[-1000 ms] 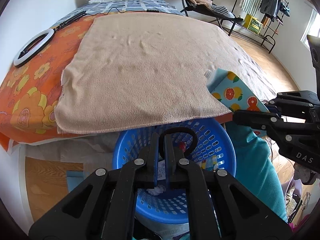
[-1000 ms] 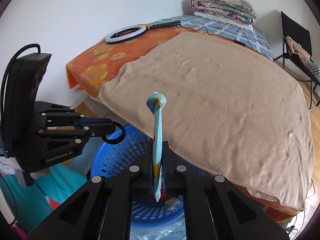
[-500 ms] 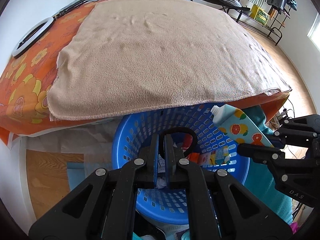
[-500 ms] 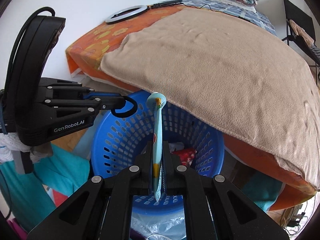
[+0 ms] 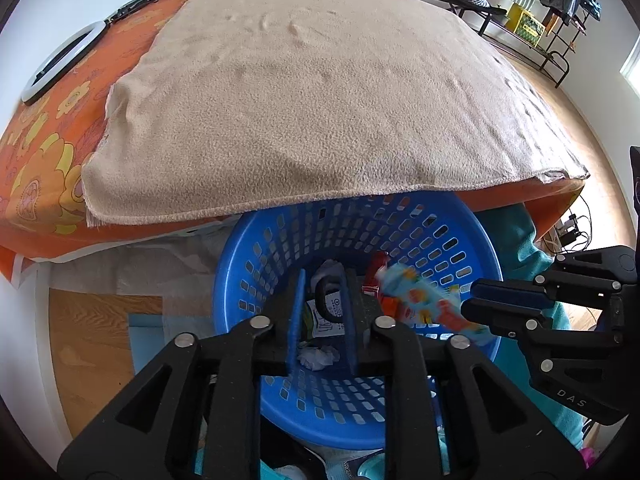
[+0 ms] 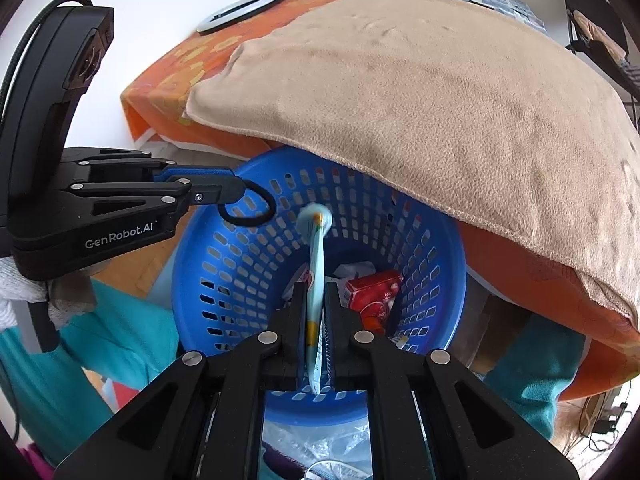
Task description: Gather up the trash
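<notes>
— Two tongs above one round blue plastic basket (image 5: 460, 264) with slotted walls. Left tongs (image 5: 325, 276) first?

— Just been parting; released now, with a clear gap between the pads. Thin black rubber loop (image 6: 245, 223) between them at the very tips, hanging above the basket's rim. Clinging to one pad or loose: cannot tell.

— And the right tongs (image 6: 315, 286)?

— Clenched on a flat pale-blue pouch printed with orange fruit (image 6: 318, 248). Gripped by the lower end, cap end up past the tips, over the basket's hollow.

— Below the tips?

— Red carton (image 6: 372, 292) just right of the right tongs' tips. Crumpled white paper (image 5: 316, 358) beneath the left ones. Both down inside the basket.

— Beyond the tongs?

— Beige fleece blanket (image 5: 320, 100) spread over an orange flowered sheet (image 5: 40, 168), edge overhanging the basket's far rim.
</notes>
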{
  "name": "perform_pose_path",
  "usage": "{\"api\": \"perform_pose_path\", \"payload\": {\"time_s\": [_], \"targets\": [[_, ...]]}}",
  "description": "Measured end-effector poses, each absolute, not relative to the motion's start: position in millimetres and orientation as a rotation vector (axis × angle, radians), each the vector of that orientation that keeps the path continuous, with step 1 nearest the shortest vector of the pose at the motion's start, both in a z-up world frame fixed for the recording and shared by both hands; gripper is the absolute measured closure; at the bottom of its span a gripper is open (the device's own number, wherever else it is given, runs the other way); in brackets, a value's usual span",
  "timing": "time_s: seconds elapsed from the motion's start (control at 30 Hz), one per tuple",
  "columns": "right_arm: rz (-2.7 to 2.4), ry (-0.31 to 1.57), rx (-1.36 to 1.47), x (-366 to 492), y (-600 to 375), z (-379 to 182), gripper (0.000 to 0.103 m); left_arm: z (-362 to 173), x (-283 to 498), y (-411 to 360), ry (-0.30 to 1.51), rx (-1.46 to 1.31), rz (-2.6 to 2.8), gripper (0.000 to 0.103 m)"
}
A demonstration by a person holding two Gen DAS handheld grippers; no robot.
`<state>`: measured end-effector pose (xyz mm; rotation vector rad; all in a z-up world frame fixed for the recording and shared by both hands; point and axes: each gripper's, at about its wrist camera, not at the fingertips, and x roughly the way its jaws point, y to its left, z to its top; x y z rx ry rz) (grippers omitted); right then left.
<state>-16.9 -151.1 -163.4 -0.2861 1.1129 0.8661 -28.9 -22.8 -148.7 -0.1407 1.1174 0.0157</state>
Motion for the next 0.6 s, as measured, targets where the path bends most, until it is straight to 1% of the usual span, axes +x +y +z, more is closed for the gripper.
{"api": "perform_pose_path", "payload": {"time_s": [0.03, 0.07, 0.13, 0.23, 0.27, 0.3, 0.33, 0.37, 0.4, 0.43, 0.47, 0.53, 0.57, 0.6], "targets": [[0.861, 1.115, -0.289, -17, -151, -165, 0.091, -149, -29, -23, 1.114, -0.138, 0.018, 0.075], [0.854, 1.117, -0.290, -16, -151, -166, 0.085, -149, -29, -24, 1.113, -0.137, 0.020, 0.075], [0.848, 1.120, -0.285, -16, -151, -168, 0.077, -149, -29, -24, 1.111, -0.138, 0.024, 0.075], [0.839, 1.124, -0.278, -15, -153, -170, 0.076, -149, -28, -22, 1.111, -0.143, 0.033, 0.075], [0.837, 1.125, -0.277, -15, -154, -170, 0.076, -149, -27, -21, 1.111, -0.146, 0.035, 0.073], [0.834, 1.126, -0.277, -15, -154, -171, 0.075, -149, -28, -21, 1.111, -0.149, 0.039, 0.064], [0.830, 1.126, -0.278, -15, -155, -171, 0.071, -148, -28, -20, 1.107, -0.152, 0.044, 0.057], [0.826, 1.126, -0.281, -15, -156, -171, 0.061, -147, -28, -19, 1.099, -0.155, 0.052, 0.045], [0.821, 1.123, -0.285, -15, -156, -171, 0.056, -145, -29, -18, 1.090, -0.156, 0.061, 0.041], [0.815, 1.116, -0.288, -15, -156, -170, 0.048, -143, -29, -18, 1.084, -0.156, 0.066, 0.041], [0.809, 1.108, -0.291, -16, -157, -169, 0.045, -142, -28, -17, 1.081, -0.158, 0.070, 0.041], [0.799, 1.098, -0.296, -16, -158, -168, 0.043, -139, -28, -14, 1.070, -0.172, 0.080, 0.041], [0.790, 1.097, -0.300, -15, -158, -167, 0.043, -137, -27, -12, 1.066, -0.181, 0.085, 0.039], [0.780, 1.096, -0.305, -15, -158, -166, 0.041, -135, -27, -11, 1.062, -0.188, 0.089, 0.035]]}}
